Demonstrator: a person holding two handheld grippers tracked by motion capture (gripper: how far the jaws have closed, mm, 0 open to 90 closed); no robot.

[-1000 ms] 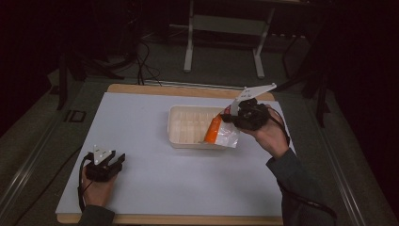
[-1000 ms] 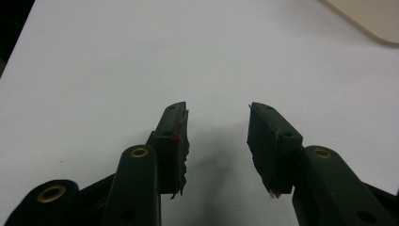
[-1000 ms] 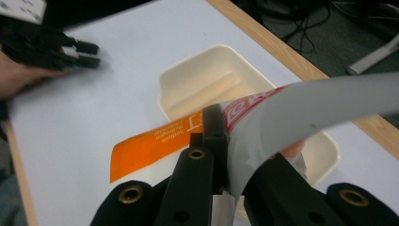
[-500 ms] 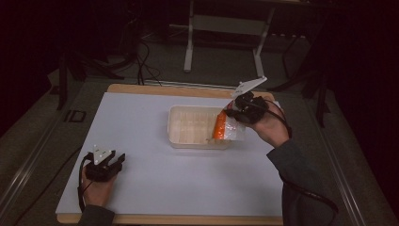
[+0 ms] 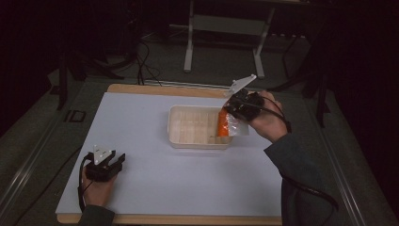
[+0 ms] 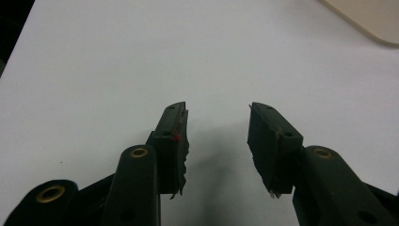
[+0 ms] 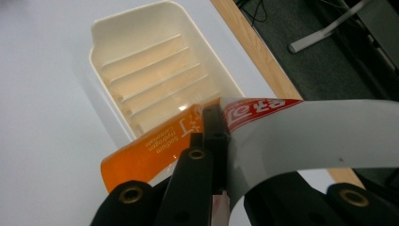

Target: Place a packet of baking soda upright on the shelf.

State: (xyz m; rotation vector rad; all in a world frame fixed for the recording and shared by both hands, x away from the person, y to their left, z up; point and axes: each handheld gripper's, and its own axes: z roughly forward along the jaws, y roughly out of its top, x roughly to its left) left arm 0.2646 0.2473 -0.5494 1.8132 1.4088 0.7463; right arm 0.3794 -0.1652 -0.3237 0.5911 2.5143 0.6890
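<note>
My right gripper (image 7: 214,155) pinches an orange sodium hydrogen carbonate packet (image 7: 155,150) just above the ribbed cream tray (image 7: 155,66) ahead, presumably to drop it in; my left gripper (image 6: 217,141) rests spread, empty.

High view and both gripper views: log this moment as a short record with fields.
surface: white table top
container: cream ribbed tray, nothing seen lying inside
held item: orange and white packet, raised at the tray's right end
right tool: shut on the packet
left tool: open, nothing between its jaws, low over bare table at the near left
left hand: by the table's near edge
</note>
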